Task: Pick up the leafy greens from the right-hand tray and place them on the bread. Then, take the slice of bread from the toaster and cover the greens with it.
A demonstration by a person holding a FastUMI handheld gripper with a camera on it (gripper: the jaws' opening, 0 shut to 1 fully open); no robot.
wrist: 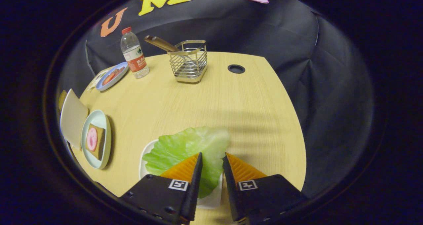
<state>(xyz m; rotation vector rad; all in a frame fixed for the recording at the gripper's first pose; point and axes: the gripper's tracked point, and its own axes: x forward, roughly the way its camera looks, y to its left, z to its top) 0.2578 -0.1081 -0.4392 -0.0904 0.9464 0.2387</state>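
**Jaws straddling the lettuce, grip not yet made**

You had the gripper (211, 157) low over the pale green, crinkled lettuce leaf (188, 149), which lay on a small white tray (145, 155) on the light wood table (231, 102). The jaws stood partly apart, a narrow gap between the fingertips, with leaf showing in that gap and spreading out beyond the tips. Whether either finger was already touching the leaf, you could not tell from this angle.

The target sat well to the left: a brown slice of bread topped with a pink round of meat (94, 140), on a pale green round plate (99, 142). Just beyond it stood what looked like the toaster with a pale flat slice (72, 117) leaning out.

The risks from here, as I judged them:

- A thin, floppy leaf could slip if you closed on its edge alone rather than on a fold.
- Pressing too low could have pinched the tray rim with the leaf and dragged the tray.
- A leaf hanging limp might have draped off the bread when released.
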